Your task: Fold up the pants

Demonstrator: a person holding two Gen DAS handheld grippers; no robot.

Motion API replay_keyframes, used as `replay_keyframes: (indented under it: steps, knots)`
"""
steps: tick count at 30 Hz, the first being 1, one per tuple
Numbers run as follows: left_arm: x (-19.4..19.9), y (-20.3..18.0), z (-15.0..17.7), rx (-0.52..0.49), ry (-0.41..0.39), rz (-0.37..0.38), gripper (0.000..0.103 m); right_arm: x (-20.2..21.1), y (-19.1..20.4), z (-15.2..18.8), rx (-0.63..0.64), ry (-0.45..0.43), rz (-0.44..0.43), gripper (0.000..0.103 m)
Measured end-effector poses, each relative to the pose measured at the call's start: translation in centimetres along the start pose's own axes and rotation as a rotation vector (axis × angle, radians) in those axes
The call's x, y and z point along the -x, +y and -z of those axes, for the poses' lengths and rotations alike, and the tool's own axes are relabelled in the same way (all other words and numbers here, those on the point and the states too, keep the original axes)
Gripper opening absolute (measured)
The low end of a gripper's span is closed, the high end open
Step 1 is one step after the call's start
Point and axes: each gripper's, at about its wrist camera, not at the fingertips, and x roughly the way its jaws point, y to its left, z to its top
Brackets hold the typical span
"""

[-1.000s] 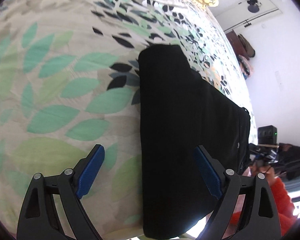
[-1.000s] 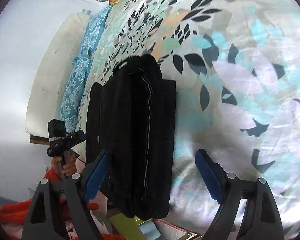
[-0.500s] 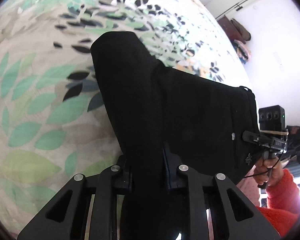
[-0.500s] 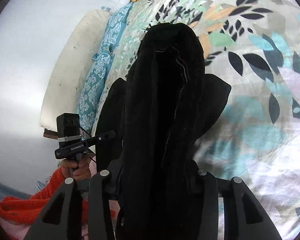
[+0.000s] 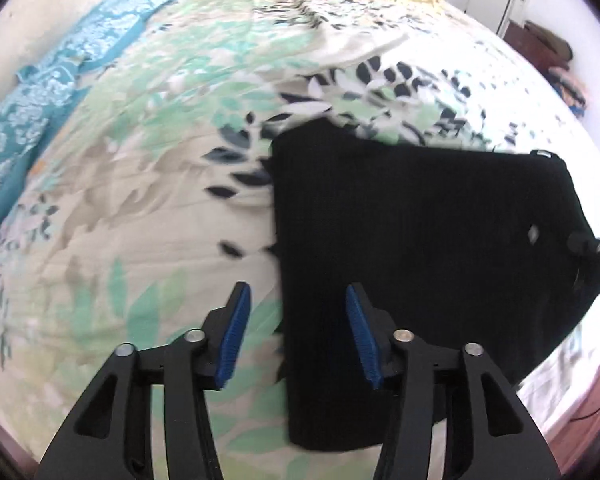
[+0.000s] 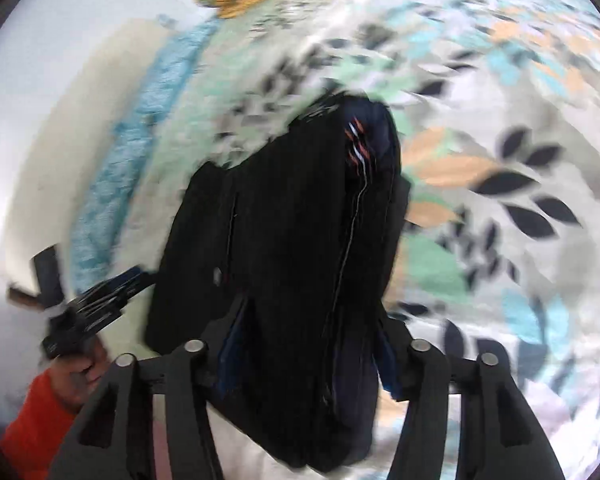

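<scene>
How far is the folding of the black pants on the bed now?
Done: the pants lie as a folded black block on the bedspread. In hand: both jaws have just been opening; the left gripper is open over the pants' edge, the right gripper has fabric between, contact blurred. Left: maybe one more fold, or smoothing.

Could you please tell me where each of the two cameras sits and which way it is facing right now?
Left wrist: on the left gripper, looking down at the folded black pants on the leaf-print bedspread; its blue pads stand apart, just reopened, clear of the cloth.
Right wrist: on the right gripper, looking down along the pants between its jaws; a hand in an orange sleeve shows.
Both views share the pants and bedspread.
</scene>
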Motion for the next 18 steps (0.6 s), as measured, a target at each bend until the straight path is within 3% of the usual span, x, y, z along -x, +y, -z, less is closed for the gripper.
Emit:
replay_keyframes:
  steps: [2,4,8,13,18]
  knots:
    - [2.0,1.0,2.1,0.012,-0.056,-0.004,0.084,2.3,-0.1,2.3,0.018,-0.037,0.024,0.071]
    - [4.3,1.4,3.7,0.028,-0.144,-0.038,0.094,5.3,0.4,4.3,0.086,-0.092,0.098,0.080]
    - [9.5,2.2,6.2,0.070,-0.306,-0.090,0.100,10.7,3.6,8.4,0.185,-0.211,0.244,0.100]
    - [12.4,1.7,6.9,0.161,-0.273,-0.002,0.102,11.6,7.0,11.5,0.204,-0.247,0.412,0.103]
    - [15.3,-1.3,8.6,0.147,-0.278,-0.028,0.102,11.8,9.5,15.1,0.207,-0.299,0.429,0.103]
